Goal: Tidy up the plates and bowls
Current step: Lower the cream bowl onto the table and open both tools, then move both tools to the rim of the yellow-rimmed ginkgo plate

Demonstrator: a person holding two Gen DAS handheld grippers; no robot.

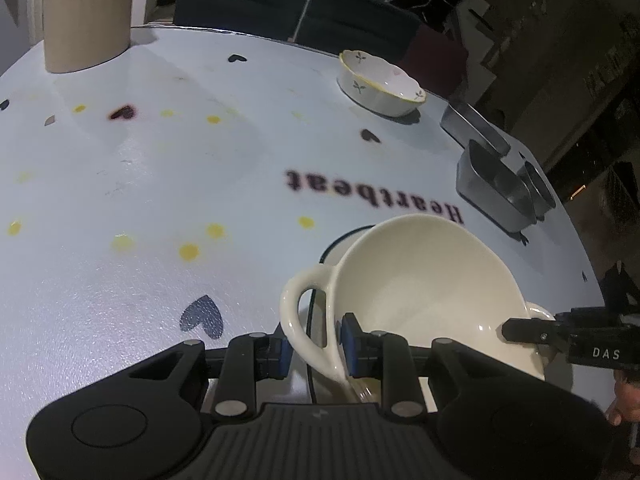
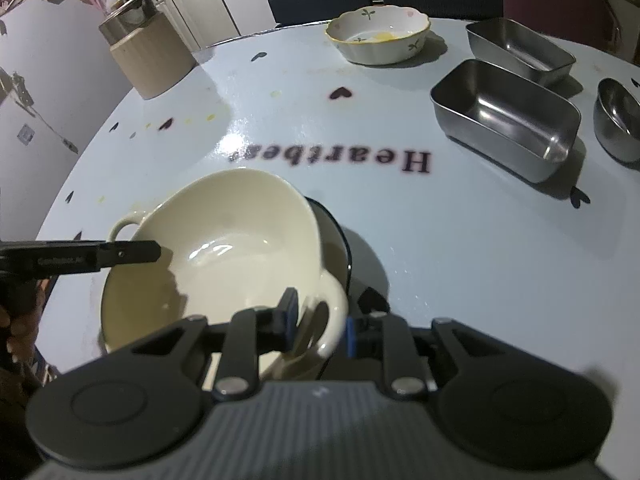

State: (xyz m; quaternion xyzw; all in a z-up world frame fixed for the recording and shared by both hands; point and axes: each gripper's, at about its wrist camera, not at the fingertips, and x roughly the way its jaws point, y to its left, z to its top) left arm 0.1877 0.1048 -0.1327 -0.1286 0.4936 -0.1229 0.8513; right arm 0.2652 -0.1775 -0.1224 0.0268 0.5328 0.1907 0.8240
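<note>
1. Holding a cream two-handled bowl (image 1: 424,292) between them, the left gripper (image 1: 314,346) and the right gripper (image 2: 318,326) each pinch one loop handle; the blue pads press on the ceramic from both sides, so neither gripper is spread.
2. The bowl is tilted, its mouth turned up and toward the cameras. It sits over a white dish with a dark rim (image 2: 338,240), which shows just behind and beneath it; whether the two touch cannot be told.
3. The line joining the handles is the bowl's long axis. It runs from one gripper to the other, so both hands are equally near and any coming move must be shared.
4. As a judgement, the step in hand is nesting or lifting the bowl with respect to the dark-rimmed dish; levelling the tilt seems the first need.
5. Farther across the tabletop (image 1: 120,184) stands a scalloped floral bowl (image 2: 378,38), well apart from the held bowl.
6. To the right side lie two rectangular steel trays (image 2: 506,118) (image 2: 520,50) and a round steel bowl (image 2: 618,118), also well apart.
7. At the far left corner stands a beige cylindrical container (image 1: 86,16).
8. Nothing stands between the held bowl and the open middle of the tabletop; the steel trays would hinder only a move to the right.
</note>
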